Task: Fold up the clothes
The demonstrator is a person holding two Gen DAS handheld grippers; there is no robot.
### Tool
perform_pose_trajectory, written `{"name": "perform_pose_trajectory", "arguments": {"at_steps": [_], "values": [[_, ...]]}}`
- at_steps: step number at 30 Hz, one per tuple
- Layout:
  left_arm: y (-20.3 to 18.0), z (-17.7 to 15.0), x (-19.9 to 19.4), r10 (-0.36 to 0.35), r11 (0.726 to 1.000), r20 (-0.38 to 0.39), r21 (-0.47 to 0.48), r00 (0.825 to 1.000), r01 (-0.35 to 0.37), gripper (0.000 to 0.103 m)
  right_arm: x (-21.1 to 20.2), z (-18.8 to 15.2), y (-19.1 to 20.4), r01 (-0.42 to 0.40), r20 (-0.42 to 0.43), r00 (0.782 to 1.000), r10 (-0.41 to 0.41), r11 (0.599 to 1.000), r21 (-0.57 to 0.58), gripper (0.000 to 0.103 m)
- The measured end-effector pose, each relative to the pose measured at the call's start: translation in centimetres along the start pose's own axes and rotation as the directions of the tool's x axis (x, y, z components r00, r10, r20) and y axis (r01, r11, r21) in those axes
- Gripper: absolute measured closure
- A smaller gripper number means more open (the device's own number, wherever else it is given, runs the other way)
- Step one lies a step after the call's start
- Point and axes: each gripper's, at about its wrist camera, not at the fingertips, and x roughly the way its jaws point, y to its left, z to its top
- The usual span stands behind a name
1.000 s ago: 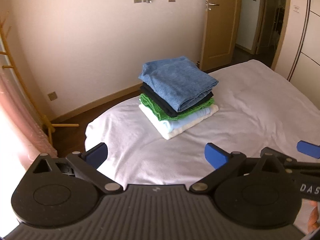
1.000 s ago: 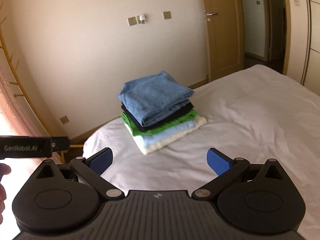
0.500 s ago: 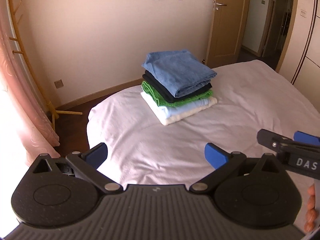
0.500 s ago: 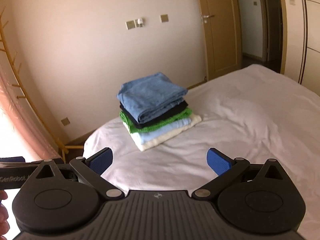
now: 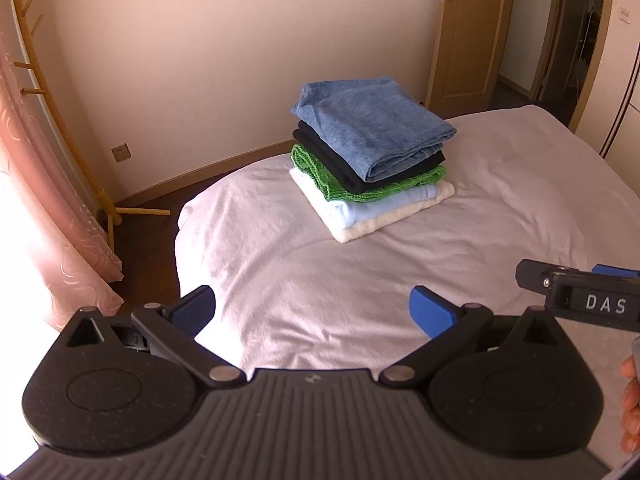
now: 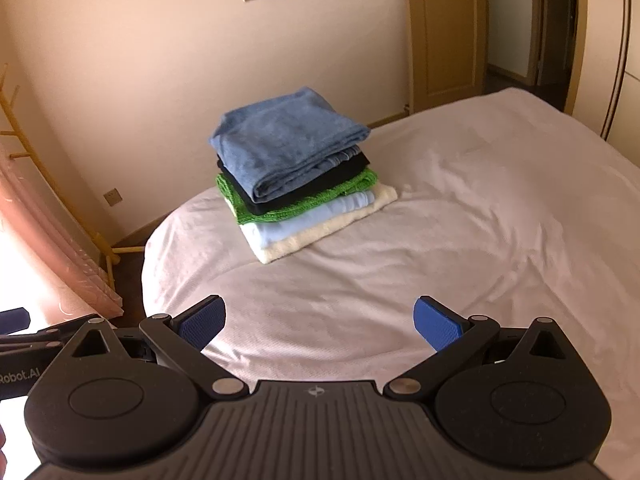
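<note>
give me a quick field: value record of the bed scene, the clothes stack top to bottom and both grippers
surface: bed with white sheet
stack place: far left part of the bed, near its corner
stack order, top to bottom: blue garment; black garment; green knit; light blue garment; cream towel
stack state: all folded
left gripper: jaws open, empty, short of the stack
right gripper: jaws open, empty, short of the stack
loose clothes: none in view

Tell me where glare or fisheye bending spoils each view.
Left wrist view: sunlight blows out the lower left beside the curtain, and the coat rack bows. Right wrist view: the same glare at the left edge; the door frame curves; the clothes pile stays sharp.
</note>
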Motion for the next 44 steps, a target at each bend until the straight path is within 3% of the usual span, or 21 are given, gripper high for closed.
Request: {"name": "perform_pose_trajectory", "arguments": {"at_steps": [15, 27, 38, 44], "values": [[-0.7, 3.5, 8.3, -0.001, 1.0, -0.1, 0.019, 0.995, 0.003, 0.001, 8.2, 3.7, -0.6, -0.021, -0.083, 0.996, 0.024, 0.999, 0.034, 0.0], [-1.0, 5.2, 12.7, 0.011, 1.0, -0.134, 0.012, 0.991, -0.009, 0.001, 13.3, 5.0, -1.3, -0.028, -0.139, 0.99, 0.037, 0.997, 0.067, 0.0], [-0.3, 6.9, 14.7, 0.014, 1.0, -0.14, -0.016, 0.99, -0.017, 0.001, 15.1, 5.5, -1.2, -0.035, -0.152, 0.987, 0.045, 0.997, 0.068, 0.0], [-0.1, 7.4, 13.5, 0.021, 1.0, -0.094, -0.02, 0.995, -0.023, 0.001, 14.4, 5.6, -0.8, -0.041, -0.139, 0.989, 0.049, 0.997, 0.063, 0.0]]}}
